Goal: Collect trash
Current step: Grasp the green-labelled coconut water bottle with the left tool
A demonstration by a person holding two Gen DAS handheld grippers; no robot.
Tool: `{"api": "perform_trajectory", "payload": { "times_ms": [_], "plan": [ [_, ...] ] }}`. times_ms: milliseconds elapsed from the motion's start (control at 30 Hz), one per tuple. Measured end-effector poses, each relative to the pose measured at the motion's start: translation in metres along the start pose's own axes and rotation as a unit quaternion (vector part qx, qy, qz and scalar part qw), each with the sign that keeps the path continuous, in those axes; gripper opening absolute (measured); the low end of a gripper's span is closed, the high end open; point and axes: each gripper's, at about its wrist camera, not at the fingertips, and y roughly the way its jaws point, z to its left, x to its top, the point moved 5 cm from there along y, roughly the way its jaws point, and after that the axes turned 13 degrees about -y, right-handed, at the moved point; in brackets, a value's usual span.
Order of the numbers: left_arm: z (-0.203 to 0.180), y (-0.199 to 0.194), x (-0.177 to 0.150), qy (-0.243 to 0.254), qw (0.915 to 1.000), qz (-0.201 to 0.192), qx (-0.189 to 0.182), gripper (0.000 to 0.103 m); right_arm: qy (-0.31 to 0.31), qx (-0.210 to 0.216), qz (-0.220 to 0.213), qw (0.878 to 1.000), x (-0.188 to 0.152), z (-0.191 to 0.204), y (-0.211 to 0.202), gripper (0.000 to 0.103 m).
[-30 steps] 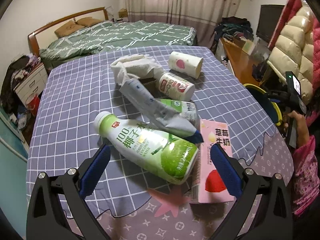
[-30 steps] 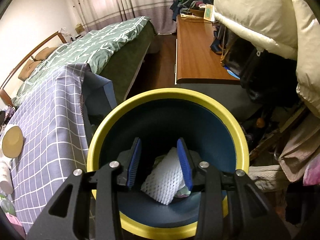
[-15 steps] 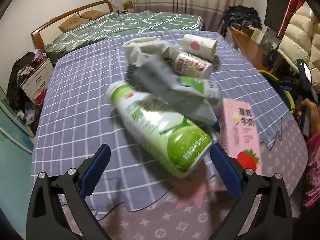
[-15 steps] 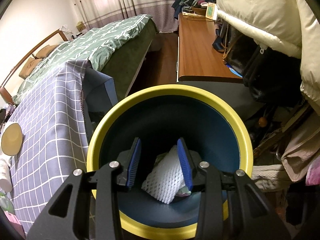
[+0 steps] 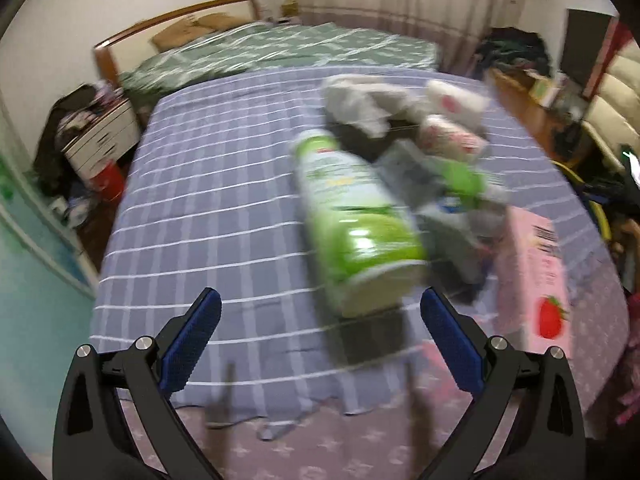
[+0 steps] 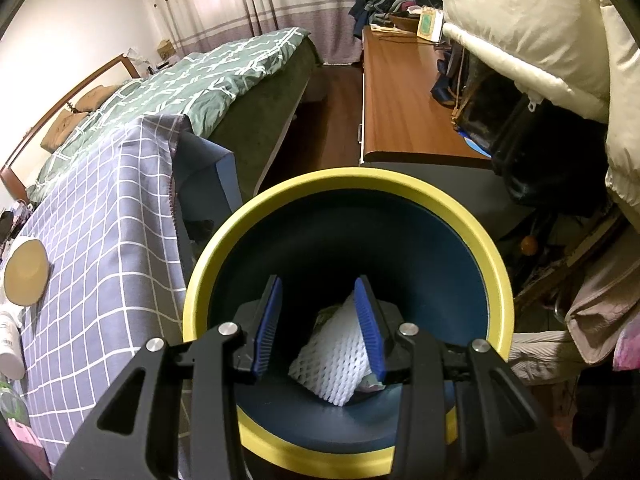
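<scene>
Trash lies on a table with a purple checked cloth [image 5: 224, 200]: a green-and-white bottle [image 5: 356, 224] on its side, a pink strawberry milk carton [image 5: 532, 272], a grey wrapper [image 5: 440, 184], crumpled tissue [image 5: 360, 104] and two paper cups [image 5: 456, 100]. The left wrist view is blurred. My left gripper [image 5: 320, 336] is wide open just short of the bottle's base, holding nothing. My right gripper [image 6: 318, 328] hangs over a yellow-rimmed dark blue bin [image 6: 348, 178], fingers apart and holding nothing. A white foam net [image 6: 336, 360] lies at the bin's bottom.
The bin stands against the table's right edge. A green-quilted bed [image 6: 192, 80] lies behind the table, and a wooden desk [image 6: 404, 96] runs past the bin. Cream padded coats [image 6: 540, 32] hang at the right. A nightstand [image 5: 100, 140] stands far left.
My left gripper has moved in toward the green bottle, which now looks larger and points more away from me. The right gripper and bin look the same.
</scene>
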Motion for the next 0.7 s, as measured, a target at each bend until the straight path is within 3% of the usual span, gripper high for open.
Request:
{"api": "perform_trajectory", "payload": {
  "times_ms": [100,200,300,467,700],
  "plan": [
    [-0.015,0.002,-0.003,0.018,0.9997,-0.001,-0.016,0.098,-0.004,0.001,0.001,1.000,0.000,0.004,0.001,0.037],
    [-0.016,0.013,0.002,0.005,0.9999,0.004,-0.013,0.098,-0.007,0.004,0.000,1.000,0.000,0.008,0.001,0.037],
    [-0.010,0.028,0.008,-0.023,0.9996,0.015,-0.011,0.082,-0.008,0.005,0.001,1.000,0.000,0.009,0.002,0.037],
    [-0.012,0.045,0.018,-0.040,0.9991,0.014,-0.009,0.077,-0.006,0.004,0.006,1.000,-0.002,0.006,0.005,0.037],
    [-0.012,0.048,0.022,-0.039,0.9992,-0.011,-0.003,0.057,-0.005,0.005,0.009,1.000,-0.003,0.004,0.009,0.037]
  ]
}}
